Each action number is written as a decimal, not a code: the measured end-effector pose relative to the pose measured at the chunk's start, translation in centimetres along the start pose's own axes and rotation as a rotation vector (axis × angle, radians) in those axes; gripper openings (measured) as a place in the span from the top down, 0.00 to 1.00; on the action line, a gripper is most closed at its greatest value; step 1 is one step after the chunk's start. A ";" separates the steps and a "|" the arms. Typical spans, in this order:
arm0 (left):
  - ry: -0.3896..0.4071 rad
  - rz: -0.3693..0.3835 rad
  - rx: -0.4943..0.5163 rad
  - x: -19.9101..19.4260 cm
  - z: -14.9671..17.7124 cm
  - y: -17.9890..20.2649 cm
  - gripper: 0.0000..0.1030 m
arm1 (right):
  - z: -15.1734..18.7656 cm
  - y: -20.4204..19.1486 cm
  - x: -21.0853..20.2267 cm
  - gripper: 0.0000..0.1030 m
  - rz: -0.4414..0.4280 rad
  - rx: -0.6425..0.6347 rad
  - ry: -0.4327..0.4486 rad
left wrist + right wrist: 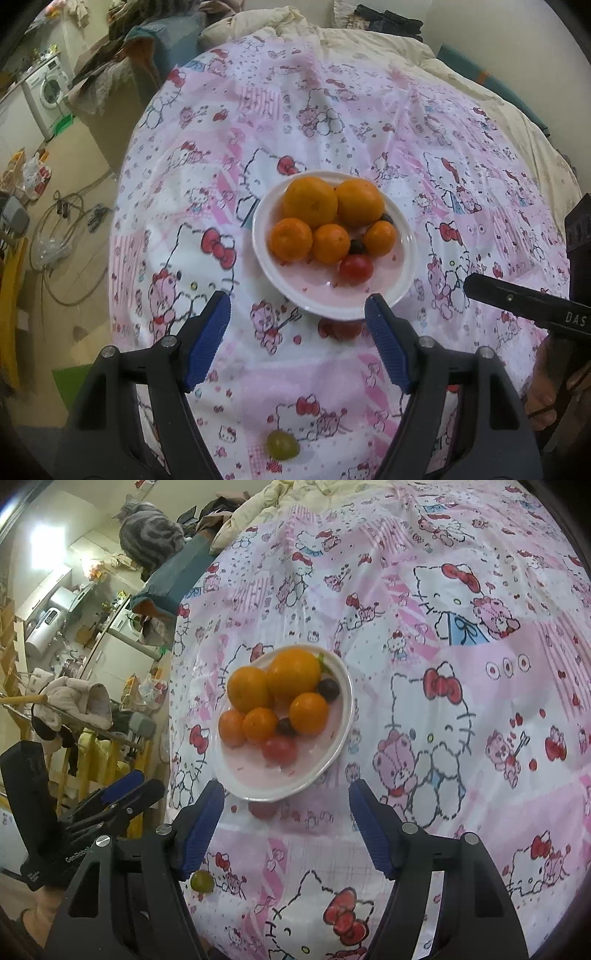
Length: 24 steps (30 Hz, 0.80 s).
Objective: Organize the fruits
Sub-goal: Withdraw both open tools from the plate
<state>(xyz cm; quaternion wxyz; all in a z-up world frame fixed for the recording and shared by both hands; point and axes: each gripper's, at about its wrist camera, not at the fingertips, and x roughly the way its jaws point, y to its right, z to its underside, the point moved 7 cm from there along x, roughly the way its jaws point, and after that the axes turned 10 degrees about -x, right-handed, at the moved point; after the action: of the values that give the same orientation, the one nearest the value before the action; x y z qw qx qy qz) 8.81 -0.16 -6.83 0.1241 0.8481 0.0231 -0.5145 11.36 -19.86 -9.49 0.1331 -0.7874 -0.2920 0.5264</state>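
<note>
Left gripper [297, 308] hangs with jaws apart and empty above a cartoon-print pink cloth [369, 122]; the left wrist view shows a white plate [404, 258] of oranges [310, 201], a green grape [282, 446] near on the cloth, and a washing machine [48, 90]. Right gripper [286, 795], likewise parted and empty, tilts down toward the plate, and its view alone shows a tabby cat [153, 535].

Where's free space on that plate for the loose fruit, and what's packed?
Free: the near front of the white plate, between its rim and the red tomato. Crowded: the far half, filled by oranges and dark grapes. The cloth beyond the plate is bare; a green grape lies nearer.
</note>
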 end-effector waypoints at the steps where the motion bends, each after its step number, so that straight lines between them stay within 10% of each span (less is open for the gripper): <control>1: -0.004 0.002 -0.006 -0.1 0.2 -0.2 0.30 | 0.3 0.0 0.0 0.29 -0.001 0.003 -0.001; 13: -0.015 -0.072 -0.128 0.0 1.2 -4.2 0.30 | 3.3 -0.5 3.9 0.29 -0.018 0.057 -0.128; 24: -0.048 -0.070 -0.163 -0.2 1.7 -6.1 0.30 | 3.9 -4.7 12.1 0.42 0.166 -0.129 -0.237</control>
<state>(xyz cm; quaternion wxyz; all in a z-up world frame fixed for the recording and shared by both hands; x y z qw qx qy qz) 6.24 5.41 -8.50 0.1754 0.8213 0.0915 -0.5352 9.63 -9.24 -17.72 0.0027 -0.7481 -0.2728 0.6050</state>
